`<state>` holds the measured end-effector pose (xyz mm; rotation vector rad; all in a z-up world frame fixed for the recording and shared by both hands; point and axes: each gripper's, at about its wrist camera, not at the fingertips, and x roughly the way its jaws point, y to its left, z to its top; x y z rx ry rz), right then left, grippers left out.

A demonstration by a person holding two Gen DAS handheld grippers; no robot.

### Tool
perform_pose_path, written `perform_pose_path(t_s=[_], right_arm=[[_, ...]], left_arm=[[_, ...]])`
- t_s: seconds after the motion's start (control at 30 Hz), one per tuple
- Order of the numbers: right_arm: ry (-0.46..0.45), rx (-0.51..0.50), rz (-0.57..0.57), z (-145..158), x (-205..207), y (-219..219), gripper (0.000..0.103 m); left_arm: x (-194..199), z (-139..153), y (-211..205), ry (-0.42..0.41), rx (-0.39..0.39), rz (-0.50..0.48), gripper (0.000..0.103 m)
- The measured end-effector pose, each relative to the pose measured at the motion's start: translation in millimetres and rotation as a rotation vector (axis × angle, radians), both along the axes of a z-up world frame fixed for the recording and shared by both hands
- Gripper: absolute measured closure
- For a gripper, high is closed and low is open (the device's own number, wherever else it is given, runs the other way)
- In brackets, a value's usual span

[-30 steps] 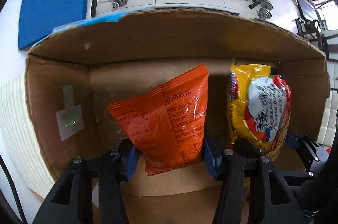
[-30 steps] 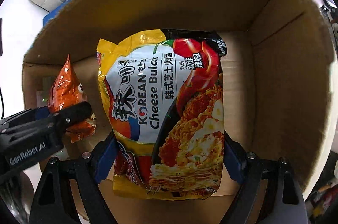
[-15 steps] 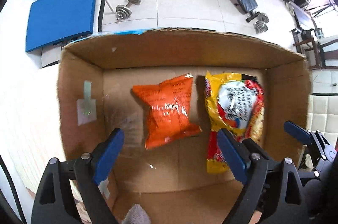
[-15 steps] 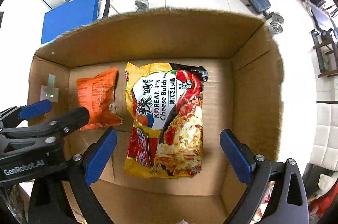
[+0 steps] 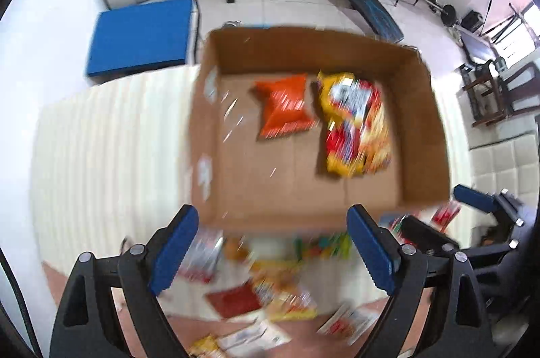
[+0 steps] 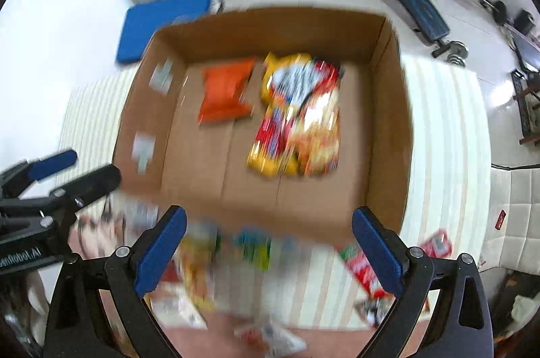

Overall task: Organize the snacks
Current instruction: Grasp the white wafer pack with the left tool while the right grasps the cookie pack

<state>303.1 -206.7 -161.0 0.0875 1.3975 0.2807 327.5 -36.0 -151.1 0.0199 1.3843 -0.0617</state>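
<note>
Two packets lay flat on the floor of the cardboard box (image 6: 388, 108), which stood on my striped surface (image 6: 445, 135): the yellow noodle packet (image 6: 297, 115) to the right and the smaller orange snack packet (image 6: 226, 91) just beside it on the left. One second earlier each had been pinched between my pads, low inside the box; both were now released, so that delivery was, in my judgement, complete. Several loose snacks (image 5: 266, 287), blurred, remained on the surface on the near side of the box, probably the next to collect. My left tool (image 5: 271, 251) and right tool (image 6: 268, 251) had just been opening; both stood spread wide above the box's near wall, holding and touching nothing.
</note>
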Motion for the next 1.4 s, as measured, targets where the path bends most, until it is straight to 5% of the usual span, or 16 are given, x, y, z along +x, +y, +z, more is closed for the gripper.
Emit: perform_pose_path(t_s=[0.13, 0.33, 0.53, 0.7, 0.73, 0.77, 1.0, 1.1, 1.27, 1.4], right_arm=[[0.081, -0.007, 0.089, -10, -67, 6, 0.003], [0.239, -0.086, 0.224, -73, -154, 18, 0.003], [0.324, -0.143, 0.282, -128, -192, 24, 0.003], [0.342, -0.188, 0.328, -153, -209, 28, 0.003], [0.346, -0.197, 0.335, -159, -212, 29, 0.003], [0.349, -0.202, 0.338, -165, -214, 29, 0.003], [0.346, -0.224, 0.369, -194, -227, 38, 0.003], [0.344, -0.237, 0.331, -205, -237, 37, 0.021], [0.415, -0.164, 0.112, -212, -241, 13, 0.024], [0.597, 0.041, -0.178, -230, -247, -24, 0.021]], left_arm=[[-80, -25, 15, 0.066, 0.062, -0.036, 0.013], [-182, -117, 11, 0.280, 0.202, -0.208, 0.013], [-227, -181, 1, 0.398, 0.267, -0.353, 0.013], [-229, -202, -5, 0.391, 0.346, -0.410, 0.017], [-226, -203, -4, 0.392, 0.331, -0.388, 0.035], [-223, -204, -2, 0.411, 0.296, -0.346, 0.040], [-211, -199, 25, 0.476, 0.150, -0.013, 0.044], [-212, -200, 47, 0.530, 0.041, 0.186, 0.044], [-220, -199, 70, 0.563, -0.070, 0.352, 0.044], [-221, -195, 78, 0.538, -0.029, 0.278, 0.044]])
